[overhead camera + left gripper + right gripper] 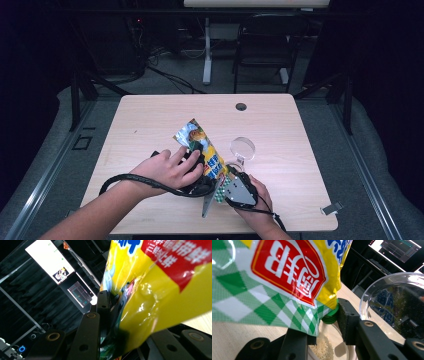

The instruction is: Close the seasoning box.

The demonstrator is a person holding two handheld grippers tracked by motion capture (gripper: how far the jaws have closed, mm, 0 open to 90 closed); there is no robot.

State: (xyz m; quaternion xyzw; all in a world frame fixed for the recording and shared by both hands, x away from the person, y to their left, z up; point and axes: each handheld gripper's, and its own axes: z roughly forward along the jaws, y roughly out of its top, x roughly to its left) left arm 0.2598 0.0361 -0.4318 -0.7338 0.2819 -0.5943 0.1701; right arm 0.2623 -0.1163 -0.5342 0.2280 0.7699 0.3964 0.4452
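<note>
A yellow seasoning pouch [199,141] with red and green print stands tilted above the table [150,120] in the high view. My left gripper [197,159] is shut on the pouch's body; in the left gripper view the yellow foil [155,297] is pinched against the black left finger [102,305]. My right gripper [231,176] sits at the pouch's lower end. In the right gripper view the green cap [330,316] lies between the jaws, the right pad [344,317] pressing on it. Below the cap is a clear container with pale granules [323,346].
A clear round glass piece [242,148] stands just right of the pouch, close to my right gripper, and looms large in the right gripper view [392,302]. A cable hole [241,106] marks the table's far edge, and a small metal clip [330,209] lies at its near right corner.
</note>
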